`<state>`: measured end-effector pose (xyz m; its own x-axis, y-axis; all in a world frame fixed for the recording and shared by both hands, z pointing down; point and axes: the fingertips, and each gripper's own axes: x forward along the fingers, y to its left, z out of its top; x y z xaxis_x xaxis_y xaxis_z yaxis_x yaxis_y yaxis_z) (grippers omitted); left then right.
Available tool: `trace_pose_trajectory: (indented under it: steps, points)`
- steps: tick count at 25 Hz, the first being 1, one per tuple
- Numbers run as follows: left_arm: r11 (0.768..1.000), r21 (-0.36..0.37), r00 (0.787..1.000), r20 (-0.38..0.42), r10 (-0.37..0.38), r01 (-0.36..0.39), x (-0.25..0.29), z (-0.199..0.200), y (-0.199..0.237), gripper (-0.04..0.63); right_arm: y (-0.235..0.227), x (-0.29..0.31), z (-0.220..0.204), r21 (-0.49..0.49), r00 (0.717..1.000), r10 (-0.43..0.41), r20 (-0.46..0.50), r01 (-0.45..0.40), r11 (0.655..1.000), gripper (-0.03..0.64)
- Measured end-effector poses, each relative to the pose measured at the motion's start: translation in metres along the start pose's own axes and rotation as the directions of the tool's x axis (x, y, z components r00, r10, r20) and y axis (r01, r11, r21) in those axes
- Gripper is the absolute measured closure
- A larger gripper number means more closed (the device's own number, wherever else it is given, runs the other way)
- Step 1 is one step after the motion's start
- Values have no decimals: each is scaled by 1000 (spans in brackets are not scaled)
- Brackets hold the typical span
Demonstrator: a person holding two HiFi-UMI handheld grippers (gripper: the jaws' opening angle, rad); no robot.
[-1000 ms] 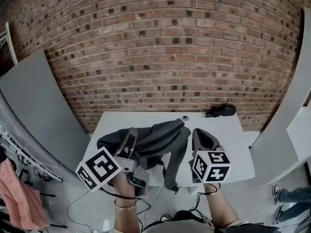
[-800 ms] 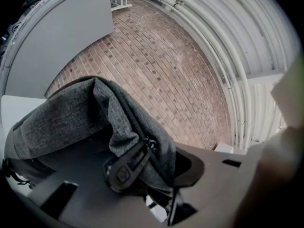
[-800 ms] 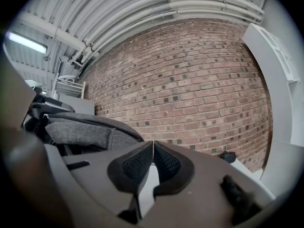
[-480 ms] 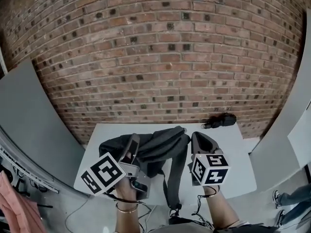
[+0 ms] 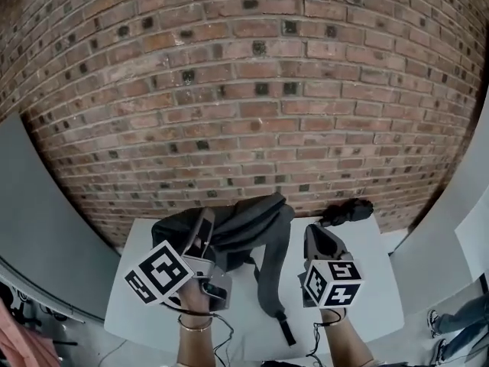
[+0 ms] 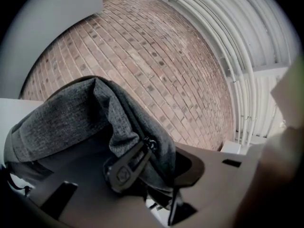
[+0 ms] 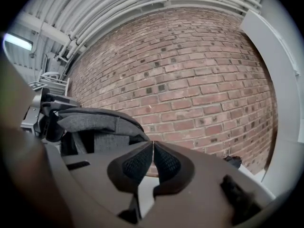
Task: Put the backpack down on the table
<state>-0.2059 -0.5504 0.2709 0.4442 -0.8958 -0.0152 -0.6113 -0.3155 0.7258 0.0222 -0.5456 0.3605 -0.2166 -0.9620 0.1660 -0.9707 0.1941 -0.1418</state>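
The grey backpack [image 5: 233,222] hangs over the white table [image 5: 374,281], bunched up, with one strap [image 5: 269,285] trailing down toward the front edge. My left gripper [image 5: 200,234] is shut on the backpack's fabric [image 6: 71,118] near a black zipper pull [image 6: 127,167], and cloth fills the space between its jaws [image 6: 159,167]. My right gripper [image 5: 317,239] is beside the backpack on its right and apart from it. Its pads [image 7: 137,164] meet with nothing between them. In the right gripper view the backpack [image 7: 97,122] shows at the left.
A small black object [image 5: 348,210] lies at the table's far right corner, seen again as a black lump [image 7: 232,161] in the right gripper view. A brick wall [image 5: 244,90] stands right behind the table. Grey panels [image 5: 46,228] flank it on both sides.
Both grippers and the backpack have moved forward over the table toward the brick wall. The strap that hung past the front edge now lies over the tabletop.
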Motion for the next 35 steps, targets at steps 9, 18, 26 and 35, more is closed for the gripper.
trace_pose_trajectory:
  steps: [9, 18, 26, 35]
  points:
    - [991, 21, 989, -73, -129, 131, 68, -45, 35, 480, -31, 50, -56, 40, 993, -10, -115, 15, 999, 586]
    - [995, -61, 996, -36, -78, 76, 48, -52, 55, 477, -35, 41, -67, 60, 991, -20, -131, 28, 998, 586]
    - [994, -75, 996, -30, -87, 84, 9, -70, 60, 474, -17, -2, -75, 41, 990, -25, -137, 31, 999, 586]
    - [987, -153, 998, -30, -62, 57, -40, -92, 71, 469, -2, -54, -70, 26, 991, -50, -121, 53, 998, 586]
